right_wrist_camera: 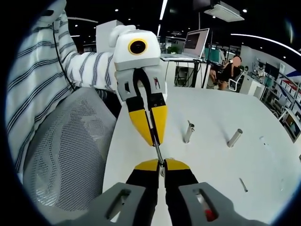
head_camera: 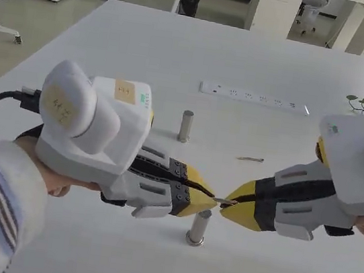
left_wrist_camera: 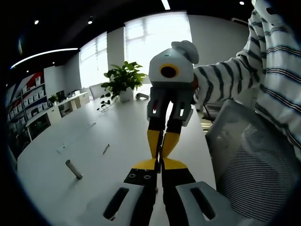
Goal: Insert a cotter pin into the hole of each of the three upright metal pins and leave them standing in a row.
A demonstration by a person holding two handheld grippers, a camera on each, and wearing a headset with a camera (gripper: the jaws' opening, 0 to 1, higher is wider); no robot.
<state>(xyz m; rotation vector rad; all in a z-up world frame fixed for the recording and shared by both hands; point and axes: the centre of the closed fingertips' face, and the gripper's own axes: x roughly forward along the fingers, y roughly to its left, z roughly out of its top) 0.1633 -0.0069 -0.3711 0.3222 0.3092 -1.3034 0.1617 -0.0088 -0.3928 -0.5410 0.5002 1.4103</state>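
Head view shows the left gripper (head_camera: 210, 199) and the right gripper (head_camera: 228, 204) meeting tip to tip above the white table (head_camera: 147, 43). Each has its jaws pinched down on one end of the same thin cotter pin (head_camera: 219, 199), which hangs in the air between them. That double hold reads as a re-grip or hand-over, likely to line the pin up straight before threading it. Just beneath the tips, at 6 o'clock, stands the near metal pin (head_camera: 198, 227), upright and probably the one aimed for. The far metal pin (head_camera: 185, 125) stands well apart at 11 o'clock. A spare cotter pin (head_camera: 250, 159) lies flat at 1 o'clock, likely kept for a later post. Whether any metal pin already carries a cotter pin is too small to tell.
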